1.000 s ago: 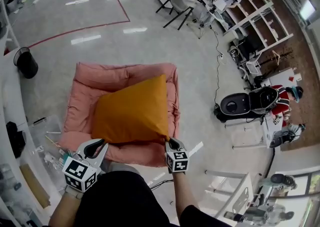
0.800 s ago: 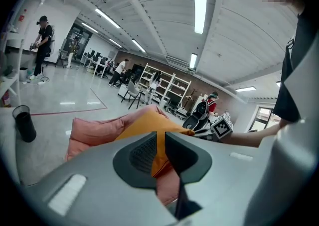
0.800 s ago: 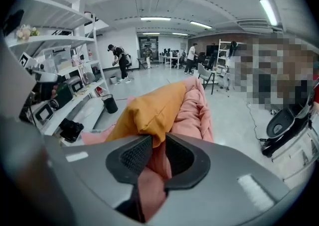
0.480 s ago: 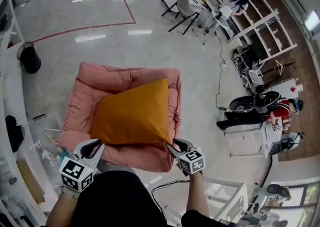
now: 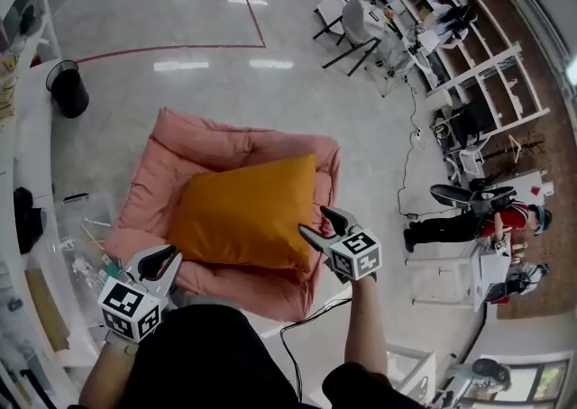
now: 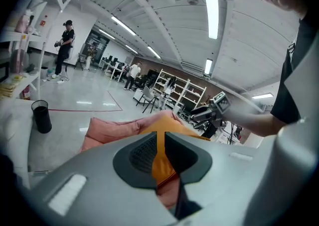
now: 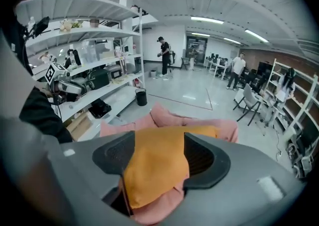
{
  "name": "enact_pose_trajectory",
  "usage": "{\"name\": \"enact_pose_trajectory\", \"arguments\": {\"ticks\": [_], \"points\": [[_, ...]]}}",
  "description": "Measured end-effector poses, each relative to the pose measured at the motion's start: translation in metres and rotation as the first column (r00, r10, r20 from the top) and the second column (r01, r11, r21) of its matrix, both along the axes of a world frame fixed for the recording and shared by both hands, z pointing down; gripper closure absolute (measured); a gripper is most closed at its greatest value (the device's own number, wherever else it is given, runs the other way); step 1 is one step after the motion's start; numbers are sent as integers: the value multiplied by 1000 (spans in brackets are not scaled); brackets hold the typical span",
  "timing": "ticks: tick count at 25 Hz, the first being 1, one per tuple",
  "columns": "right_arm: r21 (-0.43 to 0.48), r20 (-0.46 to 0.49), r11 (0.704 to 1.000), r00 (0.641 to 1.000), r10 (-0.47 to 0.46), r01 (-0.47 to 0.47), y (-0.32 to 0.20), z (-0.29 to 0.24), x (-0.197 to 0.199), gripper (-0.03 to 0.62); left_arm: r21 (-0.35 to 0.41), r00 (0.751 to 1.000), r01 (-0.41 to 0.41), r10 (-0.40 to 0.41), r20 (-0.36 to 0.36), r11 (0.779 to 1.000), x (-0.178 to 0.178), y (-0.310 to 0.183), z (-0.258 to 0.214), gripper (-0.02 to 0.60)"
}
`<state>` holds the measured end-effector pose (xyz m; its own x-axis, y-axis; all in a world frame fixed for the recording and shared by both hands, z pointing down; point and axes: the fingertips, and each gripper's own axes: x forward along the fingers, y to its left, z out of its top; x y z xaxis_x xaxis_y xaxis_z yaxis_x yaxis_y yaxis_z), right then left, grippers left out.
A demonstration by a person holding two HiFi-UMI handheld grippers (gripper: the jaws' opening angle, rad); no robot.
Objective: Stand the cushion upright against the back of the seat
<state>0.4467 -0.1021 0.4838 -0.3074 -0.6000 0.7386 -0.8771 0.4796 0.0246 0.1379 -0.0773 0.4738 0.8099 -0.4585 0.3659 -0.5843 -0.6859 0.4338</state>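
An orange cushion [image 5: 243, 213] lies flat on the pink padded seat [image 5: 198, 141], whose raised back is on the far side. My right gripper [image 5: 317, 222] hangs above the cushion's near right corner. Its jaws have just been opening and now stand wide. In the right gripper view the cushion [image 7: 157, 163] shows between and below them, and the pads do not press on it. My left gripper [image 5: 155, 259] is held at the seat's near left corner, off the cushion. A narrow gap shows between its jaws [image 6: 160, 150], with nothing in it.
A black bin [image 5: 69, 89] stands on the floor at the far left. A clear box of odds and ends [image 5: 86, 236] sits beside the seat's left edge. A cable [image 5: 306, 322] runs on the floor near the seat's front. Chairs and shelving [image 5: 361, 24] fill the far right.
My right gripper was shut on the cushion's near right corner. It has let go, opened and risen. The cushion still lies flat. My left gripper has shifted only slightly.
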Motion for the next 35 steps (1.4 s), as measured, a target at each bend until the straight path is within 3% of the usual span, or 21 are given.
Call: {"name": "enact_pose_trajectory", "arguments": {"ticks": [5,9,13,21,28,31,35], "points": [[-162,38,982,995,-92,97,-48,43,-15,170,-12,997,83,-83,13,996,-11,-8,1,522],[-297,-24,942,985,-169,154,-64,86,-15,164,-23,989,148,-147,25,989,-23,-10,4,522],[-444,-100,873,958,-270,200,-63,128,-8,166,-36,982,188,-187,40,981,-29,-11,8,523],[-580,-108,797,953,-284,172,-49,177,8,188,-59,972,231,-228,62,971,-31,-14,18,525],[-570,-180,806,933,-312,160,-48,195,7,270,-60,974,220,-215,72,974,-22,-20,20,528],[-555,-162,819,945,-283,150,-50,196,4,355,-59,974,218,-214,75,974,-21,-20,20,528],[-483,-141,863,960,-243,148,-54,182,-4,499,-57,974,221,-217,72,974,-21,-19,18,528]]}}
